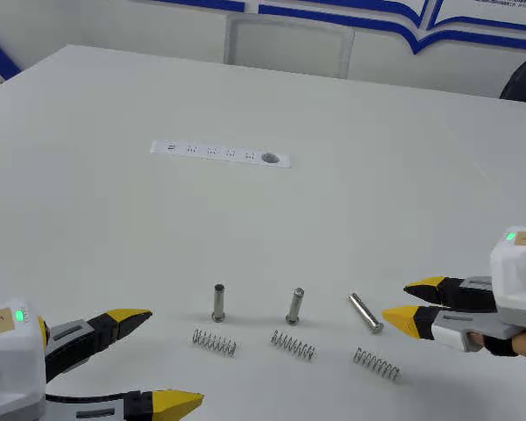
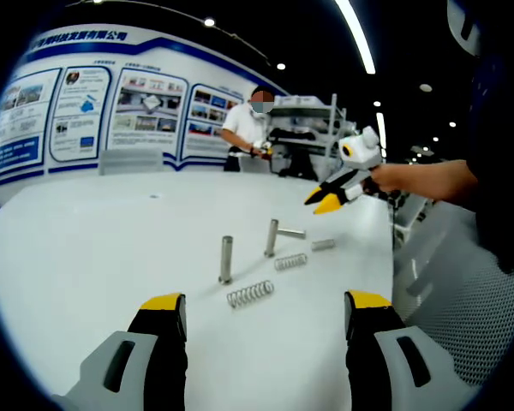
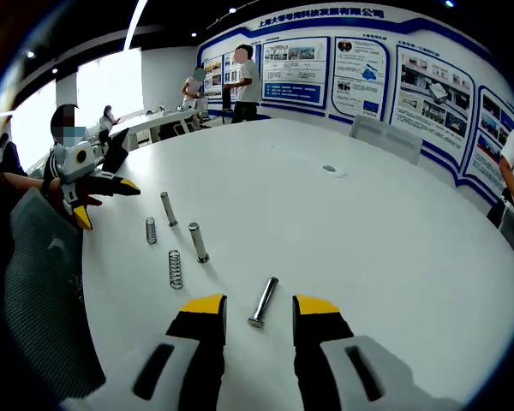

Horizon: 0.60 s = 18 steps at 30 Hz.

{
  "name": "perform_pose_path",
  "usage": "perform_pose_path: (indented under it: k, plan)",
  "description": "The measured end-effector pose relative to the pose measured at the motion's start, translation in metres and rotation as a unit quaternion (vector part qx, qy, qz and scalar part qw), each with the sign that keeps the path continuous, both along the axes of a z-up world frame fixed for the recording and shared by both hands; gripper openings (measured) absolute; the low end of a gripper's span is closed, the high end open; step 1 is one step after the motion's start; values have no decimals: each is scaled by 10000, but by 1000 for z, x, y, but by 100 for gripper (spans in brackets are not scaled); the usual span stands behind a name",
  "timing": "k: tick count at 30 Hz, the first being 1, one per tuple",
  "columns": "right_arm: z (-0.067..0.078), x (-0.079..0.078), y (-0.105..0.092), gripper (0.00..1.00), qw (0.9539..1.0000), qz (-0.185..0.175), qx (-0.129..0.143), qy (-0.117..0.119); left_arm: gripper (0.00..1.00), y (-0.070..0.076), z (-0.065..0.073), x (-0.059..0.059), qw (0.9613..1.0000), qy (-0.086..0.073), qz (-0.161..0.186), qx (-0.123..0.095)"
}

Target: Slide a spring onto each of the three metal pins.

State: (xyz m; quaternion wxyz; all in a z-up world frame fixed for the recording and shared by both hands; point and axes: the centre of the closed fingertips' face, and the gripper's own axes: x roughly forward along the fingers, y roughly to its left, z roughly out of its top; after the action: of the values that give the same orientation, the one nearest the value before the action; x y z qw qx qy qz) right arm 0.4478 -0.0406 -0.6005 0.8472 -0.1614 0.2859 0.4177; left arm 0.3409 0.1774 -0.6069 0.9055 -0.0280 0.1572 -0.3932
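Note:
Three metal pins sit near the front of the white table point(image 1: 272, 228). The left pin point(image 1: 218, 302) and middle pin point(image 1: 294, 305) stand upright; the right pin point(image 1: 365, 312) lies flat. In front of each lies a spring: left spring point(image 1: 214, 342), middle spring point(image 1: 293, 345), right spring point(image 1: 375, 363). My right gripper point(image 1: 399, 299) is open just right of the lying pin, whose head end point(image 3: 263, 301) lies between the jaw tips of this gripper point(image 3: 259, 304). My left gripper point(image 1: 168, 358) is open and holds nothing, left of the left spring point(image 2: 250, 294).
A white power strip point(image 1: 219, 152) lies flat mid-table, far beyond the pins. A chair back point(image 1: 289, 44) stands at the table's far edge. People point(image 3: 244, 81) stand well away in the room. Bare tabletop surrounds the pins.

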Motion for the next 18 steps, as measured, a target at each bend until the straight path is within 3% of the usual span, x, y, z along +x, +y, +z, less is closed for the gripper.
perform_pose_path:
  k: [9, 18]
  plan:
    - [-16, 19, 12, 26, 9987, -151, -455, 186, 76, 1, -1, 0, 10000, 10, 20, -19]
    - [-35, 30, 23, 21, 9961, -375, -664, 450, 74, 2, -3, -1, 10000, 38, 8, -45]
